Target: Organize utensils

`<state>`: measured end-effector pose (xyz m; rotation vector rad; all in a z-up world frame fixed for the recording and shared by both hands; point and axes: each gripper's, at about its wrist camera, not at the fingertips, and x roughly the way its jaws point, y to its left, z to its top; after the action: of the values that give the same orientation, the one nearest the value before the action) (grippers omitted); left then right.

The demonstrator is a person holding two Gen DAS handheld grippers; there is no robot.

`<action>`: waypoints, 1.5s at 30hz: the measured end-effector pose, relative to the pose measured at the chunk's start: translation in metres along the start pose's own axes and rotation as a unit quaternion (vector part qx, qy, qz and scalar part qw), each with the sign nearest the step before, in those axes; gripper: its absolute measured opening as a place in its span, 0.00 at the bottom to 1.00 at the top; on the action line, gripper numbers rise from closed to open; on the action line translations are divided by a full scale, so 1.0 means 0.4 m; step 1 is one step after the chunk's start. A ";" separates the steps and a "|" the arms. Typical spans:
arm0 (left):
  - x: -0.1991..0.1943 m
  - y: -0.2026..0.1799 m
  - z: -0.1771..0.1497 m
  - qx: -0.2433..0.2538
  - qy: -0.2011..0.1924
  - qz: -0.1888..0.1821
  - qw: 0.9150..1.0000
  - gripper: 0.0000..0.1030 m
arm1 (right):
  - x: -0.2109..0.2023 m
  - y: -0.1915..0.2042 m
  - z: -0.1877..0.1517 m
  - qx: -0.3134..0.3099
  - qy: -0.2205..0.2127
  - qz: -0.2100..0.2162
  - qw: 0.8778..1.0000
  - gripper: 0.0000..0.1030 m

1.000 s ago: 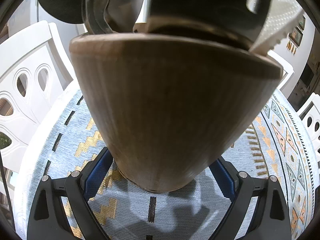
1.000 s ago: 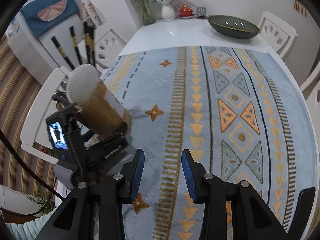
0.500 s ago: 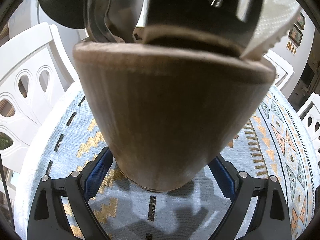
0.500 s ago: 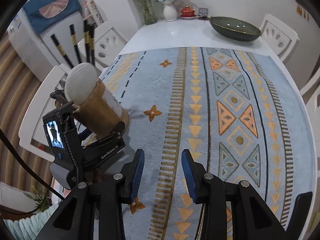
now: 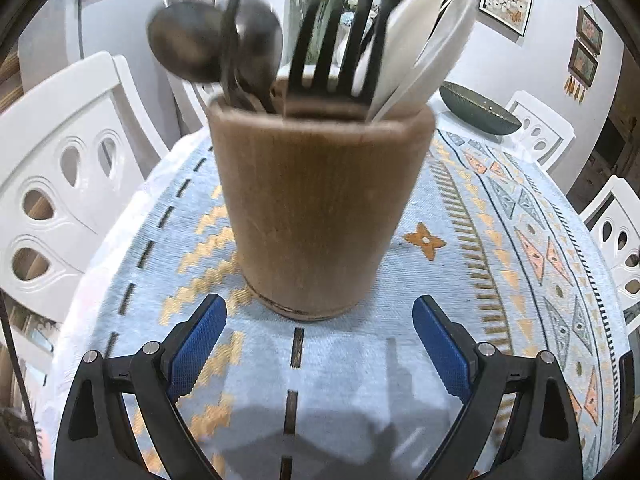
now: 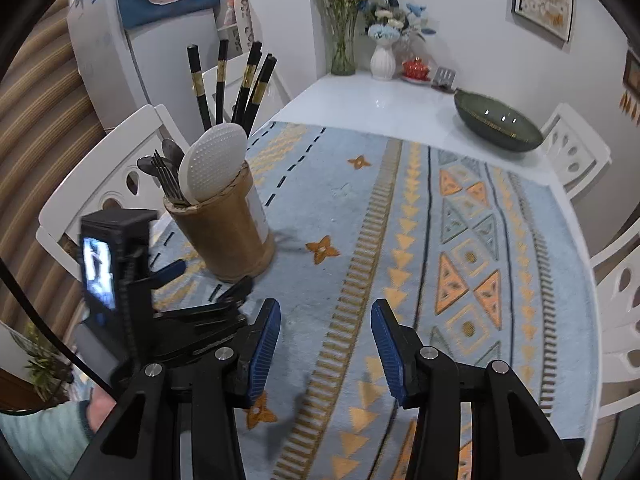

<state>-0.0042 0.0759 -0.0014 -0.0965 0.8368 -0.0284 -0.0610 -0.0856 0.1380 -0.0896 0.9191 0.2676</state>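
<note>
A brown wooden utensil holder (image 5: pixel 320 208) stands upright on the patterned blue tablecloth (image 5: pixel 480 280). It holds dark spoons (image 5: pixel 188 46), black forks (image 5: pixel 320 52), a white rice paddle (image 5: pixel 416 48) and black chopsticks. My left gripper (image 5: pixel 320 344) is open and empty, just short of the holder's base. In the right wrist view the holder (image 6: pixel 224 228) stands at the left with chopsticks (image 6: pixel 224 80) and paddle (image 6: pixel 214 162) sticking up, and the left gripper (image 6: pixel 200 284) sits beside it. My right gripper (image 6: pixel 324 344) is open and empty over the cloth.
A dark green bowl (image 6: pixel 498 128) sits at the far right of the table. Flower vases (image 6: pixel 380 60) and a small red pot (image 6: pixel 416 68) stand at the far end. White chairs (image 5: pixel 60 184) surround the table. A fridge (image 6: pixel 152 40) stands behind.
My left gripper has let go of the holder and drawn back from it; the holder now stands free on the cloth. My right gripper has opened wider.
</note>
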 end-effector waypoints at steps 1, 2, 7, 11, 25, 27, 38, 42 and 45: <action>-0.014 -0.003 0.003 0.001 -0.002 0.002 1.000 0.91 | -0.006 -0.003 -0.002 0.000 -0.003 -0.004 1.000 0.44; -0.032 -0.005 0.006 0.005 -0.006 0.005 1.000 0.91 | -0.011 -0.009 -0.004 0.001 -0.007 -0.009 1.000 0.44; -0.086 -0.014 0.033 0.012 -0.018 0.022 1.000 0.91 | -0.035 -0.053 -0.013 0.023 -0.018 -0.024 0.999 0.44; -0.141 -0.063 0.054 0.027 -0.037 0.038 0.998 0.91 | -0.041 -0.091 -0.021 0.047 -0.012 -0.030 0.998 0.46; -0.232 -0.072 0.060 0.068 -0.037 0.036 0.996 0.92 | -0.022 -0.121 -0.081 0.128 0.062 -0.071 0.987 0.56; -0.248 -0.065 0.062 0.074 -0.038 0.034 0.996 0.91 | -0.039 -0.090 -0.088 0.113 0.062 -0.091 0.987 0.56; -0.360 -0.004 0.036 0.053 -0.030 0.042 0.997 0.98 | -0.111 0.014 -0.127 0.116 0.054 -0.108 0.986 0.56; -0.367 0.017 0.015 0.031 -0.015 0.048 0.998 0.98 | -0.142 0.028 -0.159 0.126 0.052 -0.123 0.983 0.56; -0.369 0.015 0.000 0.044 0.002 0.081 0.996 0.98 | -0.157 0.035 -0.177 0.137 0.050 -0.122 0.982 0.56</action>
<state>-0.1031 0.0911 0.1072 0.0549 0.8440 0.0863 -0.1556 -0.0973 0.1455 0.0403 1.0267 -0.0930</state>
